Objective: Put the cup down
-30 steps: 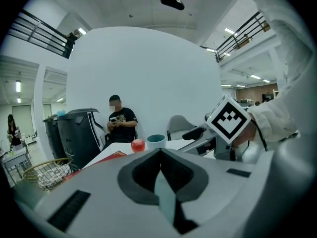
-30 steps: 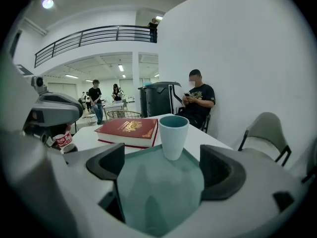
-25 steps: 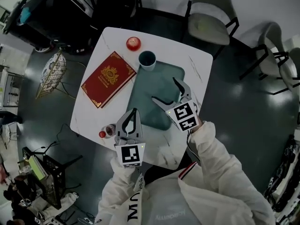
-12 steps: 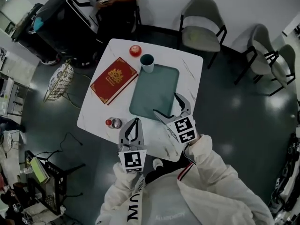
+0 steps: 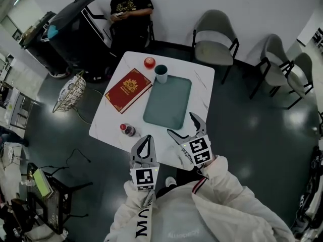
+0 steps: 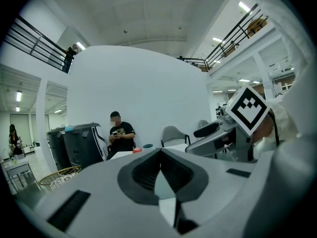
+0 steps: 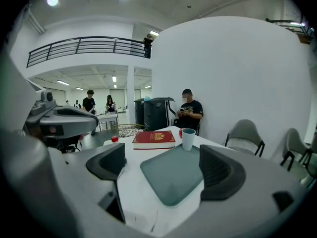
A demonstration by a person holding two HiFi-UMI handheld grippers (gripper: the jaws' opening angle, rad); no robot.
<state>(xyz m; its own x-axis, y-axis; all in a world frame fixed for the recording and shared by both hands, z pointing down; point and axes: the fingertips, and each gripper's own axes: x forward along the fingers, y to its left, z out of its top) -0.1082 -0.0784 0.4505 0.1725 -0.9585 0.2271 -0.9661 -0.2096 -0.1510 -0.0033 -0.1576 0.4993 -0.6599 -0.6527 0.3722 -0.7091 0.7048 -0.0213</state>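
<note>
Left gripper [image 5: 146,137] [image 6: 159,152]: shut tip to tip on nothing, held just off the near edge of the white table [image 5: 202,84]. Right gripper [image 5: 180,123] [image 7: 163,167]: spread wide and empty, raised above the table's near edge, at the near end of the teal tray [image 5: 167,102] [image 7: 173,177].

Beyond the tray's far left corner: the cup [image 5: 161,73] [image 7: 188,138], upright on the table, well apart from both grippers, just beside a round red thing [image 5: 149,62]. Left of the tray, a red book [image 5: 128,89] lying flat. Near the table's left edge, a small red-capped bottle [image 5: 126,130].

Behind the table, a seated person [image 5: 128,9] in black and 1 grey chair [image 5: 214,29].
</note>
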